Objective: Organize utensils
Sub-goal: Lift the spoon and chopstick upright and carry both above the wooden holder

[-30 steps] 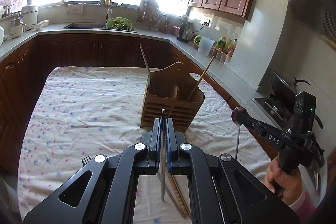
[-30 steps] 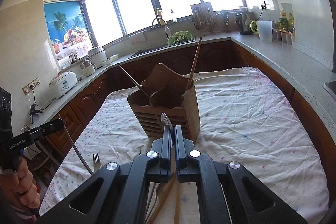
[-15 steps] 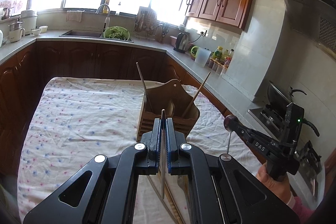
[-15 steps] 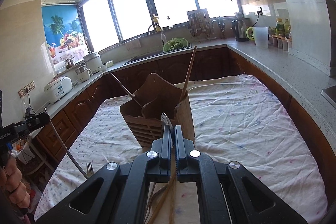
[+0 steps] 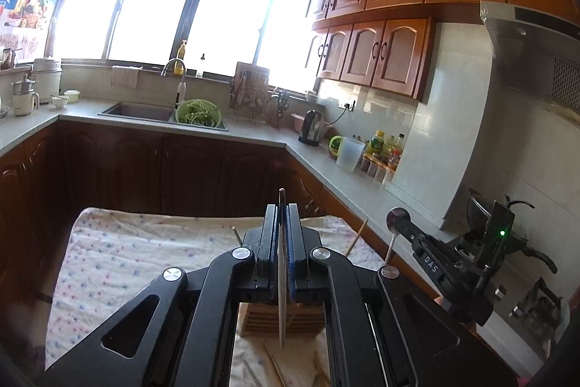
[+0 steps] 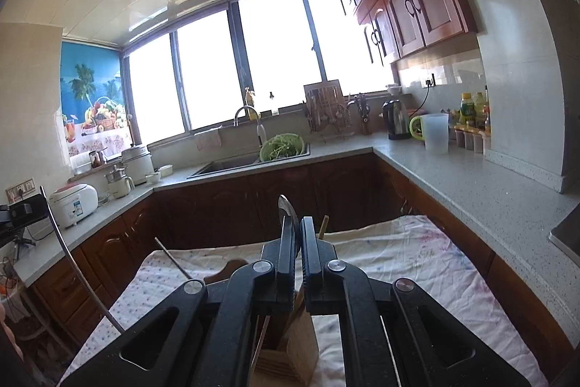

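Observation:
My left gripper (image 5: 282, 216) is shut on a thin metal utensil (image 5: 281, 296) that hangs upright between the pads, its lower end above the wooden utensil holder (image 5: 279, 321). My right gripper (image 6: 297, 231) is shut on a metal spoon (image 6: 287, 206) whose bowl sticks out past the fingertips; it also shows in the left wrist view (image 5: 398, 218). The holder (image 6: 290, 350) stands on the floral tablecloth (image 6: 398, 260) right under both grippers, with chopsticks (image 6: 322, 223) standing in it. The left gripper's utensil (image 6: 78, 263) shows at the left of the right wrist view.
Loose chopsticks and utensils (image 5: 275, 365) lie on the cloth in front of the holder. Counters run around the table, with a sink (image 5: 145, 111), a green colander (image 5: 198, 112), a kettle (image 5: 311, 127) and a stove (image 5: 507, 242) on the right.
Both grippers have risen and tilted up over the holder, still holding their utensils. The holder has slid from mid-frame down under the fingers in both views.

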Action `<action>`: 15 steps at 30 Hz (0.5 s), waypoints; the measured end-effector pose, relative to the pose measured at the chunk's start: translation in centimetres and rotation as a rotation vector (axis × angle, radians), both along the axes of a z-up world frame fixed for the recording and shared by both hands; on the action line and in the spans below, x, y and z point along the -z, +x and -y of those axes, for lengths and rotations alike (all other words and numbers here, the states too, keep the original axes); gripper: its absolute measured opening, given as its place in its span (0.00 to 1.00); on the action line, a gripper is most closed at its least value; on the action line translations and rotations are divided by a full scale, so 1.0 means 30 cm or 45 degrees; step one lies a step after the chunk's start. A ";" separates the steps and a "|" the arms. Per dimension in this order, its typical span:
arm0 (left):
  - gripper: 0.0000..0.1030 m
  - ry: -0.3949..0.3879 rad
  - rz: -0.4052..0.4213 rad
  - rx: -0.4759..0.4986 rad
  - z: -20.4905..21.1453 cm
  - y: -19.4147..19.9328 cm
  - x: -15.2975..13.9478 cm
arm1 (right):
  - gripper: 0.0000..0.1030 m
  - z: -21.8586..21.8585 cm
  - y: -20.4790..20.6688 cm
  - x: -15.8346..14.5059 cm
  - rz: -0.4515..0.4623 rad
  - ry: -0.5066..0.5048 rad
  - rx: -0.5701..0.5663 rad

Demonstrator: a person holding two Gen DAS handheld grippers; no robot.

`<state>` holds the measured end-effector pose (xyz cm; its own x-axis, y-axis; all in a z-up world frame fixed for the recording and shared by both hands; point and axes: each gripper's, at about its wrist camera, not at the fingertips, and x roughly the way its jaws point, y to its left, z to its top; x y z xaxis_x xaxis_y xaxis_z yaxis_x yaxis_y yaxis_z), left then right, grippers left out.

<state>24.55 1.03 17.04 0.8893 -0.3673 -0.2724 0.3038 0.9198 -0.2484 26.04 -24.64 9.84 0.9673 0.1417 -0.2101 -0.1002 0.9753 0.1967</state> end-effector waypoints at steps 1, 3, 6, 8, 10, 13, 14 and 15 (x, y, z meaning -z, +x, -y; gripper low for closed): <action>0.03 -0.007 0.008 -0.009 0.000 0.024 -0.010 | 0.03 -0.009 0.021 -0.012 0.022 -0.014 0.008; 0.03 -0.014 0.020 -0.023 0.002 0.074 -0.021 | 0.03 -0.026 0.060 -0.029 0.060 -0.035 0.016; 0.03 -0.023 0.030 -0.047 0.007 0.141 -0.015 | 0.03 -0.050 0.093 -0.032 0.141 -0.081 0.061; 0.03 -0.041 0.037 -0.062 0.010 0.180 0.002 | 0.03 -0.070 0.124 -0.016 0.158 -0.119 0.078; 0.03 -0.049 0.030 -0.079 0.017 0.214 0.031 | 0.03 -0.084 0.152 0.016 0.155 -0.146 0.085; 0.03 -0.041 0.010 -0.098 0.040 0.251 0.087 | 0.03 -0.100 0.176 0.077 0.135 -0.165 0.088; 0.03 -0.034 -0.001 -0.102 0.047 0.259 0.110 | 0.03 -0.105 0.179 0.098 0.130 -0.171 0.092; 0.03 -0.036 -0.013 -0.097 0.055 0.266 0.133 | 0.03 -0.107 0.175 0.118 0.134 -0.177 0.095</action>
<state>32.52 -0.61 13.05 0.9122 -0.3065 -0.2720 0.2309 0.9327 -0.2769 31.30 -21.42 6.31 0.9918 0.0450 -0.1200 -0.0391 0.9979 0.0515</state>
